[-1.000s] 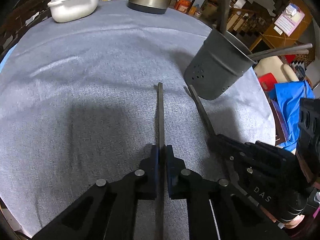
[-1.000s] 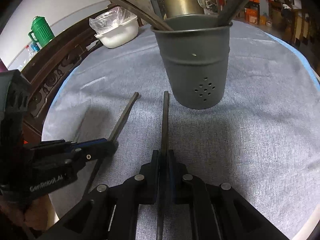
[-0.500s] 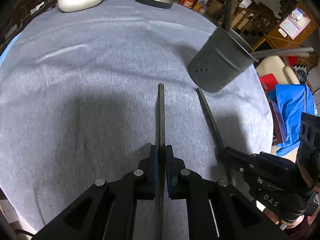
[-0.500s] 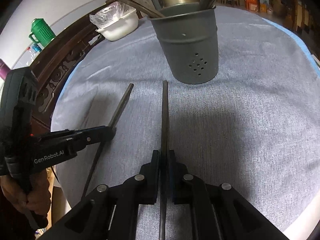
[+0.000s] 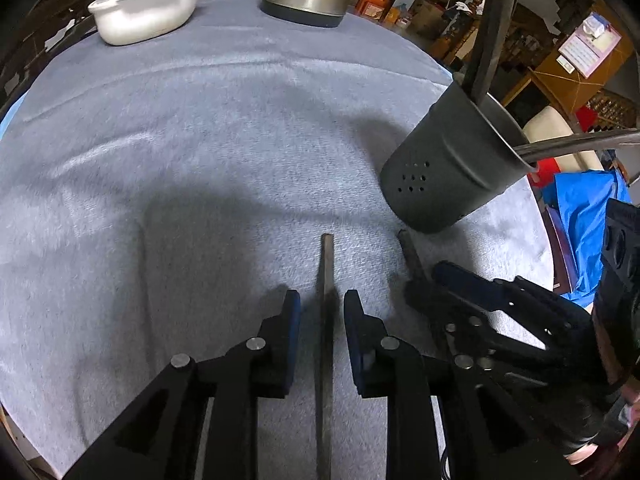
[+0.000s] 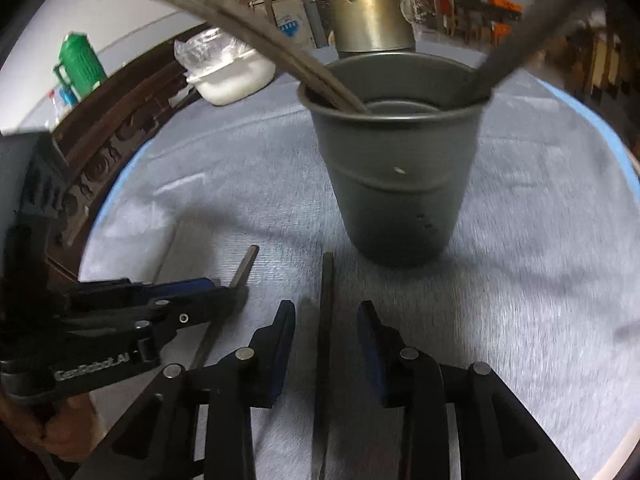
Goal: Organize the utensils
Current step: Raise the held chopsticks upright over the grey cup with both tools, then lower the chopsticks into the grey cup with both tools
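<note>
My left gripper: jaws have just been opening, pads clear of the left rod, which lies between them pointing to 12 o'clock on the cloth. My right gripper: also just opening, let go, right rod lying loose between its jaws. Holder stands at 12 o'clock just past that rod's tip, other utensils leaning in it. Risks: either rod can roll on the cloth; a regrab near the end would let it droop and hit the holder rim; the grippers sit close and could clash.
</note>
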`<state>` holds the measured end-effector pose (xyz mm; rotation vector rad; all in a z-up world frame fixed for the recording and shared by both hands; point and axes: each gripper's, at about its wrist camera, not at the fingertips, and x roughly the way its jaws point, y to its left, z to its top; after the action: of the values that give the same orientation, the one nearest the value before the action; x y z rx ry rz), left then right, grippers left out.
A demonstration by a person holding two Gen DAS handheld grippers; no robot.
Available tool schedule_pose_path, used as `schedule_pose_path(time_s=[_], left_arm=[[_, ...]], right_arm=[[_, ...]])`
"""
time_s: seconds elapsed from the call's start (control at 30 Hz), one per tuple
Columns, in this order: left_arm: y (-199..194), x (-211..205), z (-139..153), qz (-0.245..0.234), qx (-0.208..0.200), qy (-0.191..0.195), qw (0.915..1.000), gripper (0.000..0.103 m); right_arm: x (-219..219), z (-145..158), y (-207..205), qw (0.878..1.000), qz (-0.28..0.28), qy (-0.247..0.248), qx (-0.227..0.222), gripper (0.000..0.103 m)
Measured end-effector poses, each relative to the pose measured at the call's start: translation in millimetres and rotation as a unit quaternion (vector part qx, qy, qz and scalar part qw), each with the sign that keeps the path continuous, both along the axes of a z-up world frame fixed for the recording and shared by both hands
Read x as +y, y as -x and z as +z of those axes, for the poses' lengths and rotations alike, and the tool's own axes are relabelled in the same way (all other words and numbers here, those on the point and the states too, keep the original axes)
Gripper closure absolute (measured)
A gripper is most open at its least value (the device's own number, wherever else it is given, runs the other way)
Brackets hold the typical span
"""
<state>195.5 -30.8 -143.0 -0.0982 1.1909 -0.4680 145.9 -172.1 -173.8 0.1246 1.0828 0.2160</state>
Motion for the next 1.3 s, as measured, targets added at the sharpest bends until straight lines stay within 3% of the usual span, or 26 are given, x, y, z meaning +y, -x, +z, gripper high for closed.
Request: schedule_pose_path(time_s=[0.13,0.2,0.23,0.43,0.67,1.0,1.17,1.3], left_arm=[[-2,-5,0,-0.005,-0.008,0.002,1.0,0.081],[-5,-4,-1,-0.006,-0.009,0.002,0.9999,0.094],[-3,-3,-2,-0.006,-0.009,0.001,0.9999,0.096],[2,-1,9,0.003,-0.028,0.008,0.9996,0.098],[15,11,58,0.019,-0.088,0.028,0.9956,0.098],[44,19,139,0.033,-0.212,0.055,0.9751,0.098],[57,23,162,0.041,-0.244,0.07,0.9663,0.098],[60,25,170,0.044,-0.261,0.078,0.961,0.098]], right_arm=[[2,-4,-1,1.0,0.008,0.024,-0.008,0.093],[0,-3,-1,1.0,0.012,0.021,-0.006,0.096],[-3,-2,-1,1.0,0.011,0.017,-0.003,0.096],[-19,19,10,0.999,0.008,-0.028,-0.027,0.097],[-27,61,26,0.994,0.014,-0.066,-0.091,0.097],[-30,125,47,0.976,0.006,-0.099,-0.194,0.097],[-32,144,58,0.968,-0.002,-0.106,-0.229,0.097],[-39,146,63,0.967,-0.004,-0.104,-0.232,0.097]])
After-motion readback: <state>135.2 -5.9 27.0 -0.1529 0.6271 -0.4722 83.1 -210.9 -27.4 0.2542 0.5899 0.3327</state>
